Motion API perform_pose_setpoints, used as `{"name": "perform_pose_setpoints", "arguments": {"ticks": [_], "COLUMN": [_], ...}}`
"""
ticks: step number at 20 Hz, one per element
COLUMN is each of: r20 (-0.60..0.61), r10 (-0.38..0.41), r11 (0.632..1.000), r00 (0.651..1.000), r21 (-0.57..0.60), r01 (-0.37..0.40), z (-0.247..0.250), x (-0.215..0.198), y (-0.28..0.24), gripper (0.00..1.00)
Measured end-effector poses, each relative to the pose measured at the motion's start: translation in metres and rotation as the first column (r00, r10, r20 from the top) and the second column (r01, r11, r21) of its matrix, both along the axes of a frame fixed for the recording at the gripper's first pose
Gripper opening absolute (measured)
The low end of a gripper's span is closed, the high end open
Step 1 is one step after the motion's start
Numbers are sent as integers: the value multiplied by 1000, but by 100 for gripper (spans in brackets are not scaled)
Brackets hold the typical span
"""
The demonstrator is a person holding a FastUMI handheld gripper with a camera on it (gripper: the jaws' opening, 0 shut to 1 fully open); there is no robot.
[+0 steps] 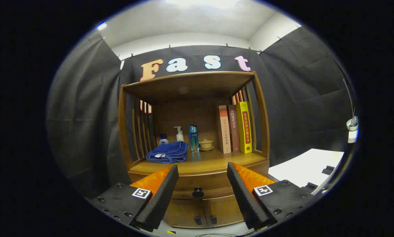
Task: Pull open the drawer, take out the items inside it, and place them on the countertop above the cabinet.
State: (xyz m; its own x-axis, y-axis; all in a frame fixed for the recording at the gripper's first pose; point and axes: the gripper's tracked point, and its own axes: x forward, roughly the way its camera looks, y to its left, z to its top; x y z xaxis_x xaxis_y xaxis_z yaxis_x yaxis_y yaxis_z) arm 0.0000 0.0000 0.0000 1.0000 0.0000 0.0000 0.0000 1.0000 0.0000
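I'm holding the tongs (202, 171) wide open and empty, squared up on the cabinet so the drawer knob (198, 192) is sitting between the fingers, beyond the tips, not yet touched. Drawer (202, 184) is shut, so its contents are hidden. Worktop (213, 161) above is carrying a blue towel (168, 152), bottles and books (235, 129); I'm judging the bare front strip as the drop zone.

Black cloth (85, 108) hangs as walls around the booth, pinned beneath a white ceiling (190, 19) that glows brightly at the top of the frame. A white table (302, 166) stands at the lower right beside the cloth.
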Motion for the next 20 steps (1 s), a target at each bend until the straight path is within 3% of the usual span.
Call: {"name": "perform_pose_setpoints", "arguments": {"ticks": [20], "r20": [-9], "r10": [-4], "r11": [1000], "r00": [1000], "r21": [2], "r01": [4], "z": [-5], "x": [0], "y": [-1], "gripper": [98]}}
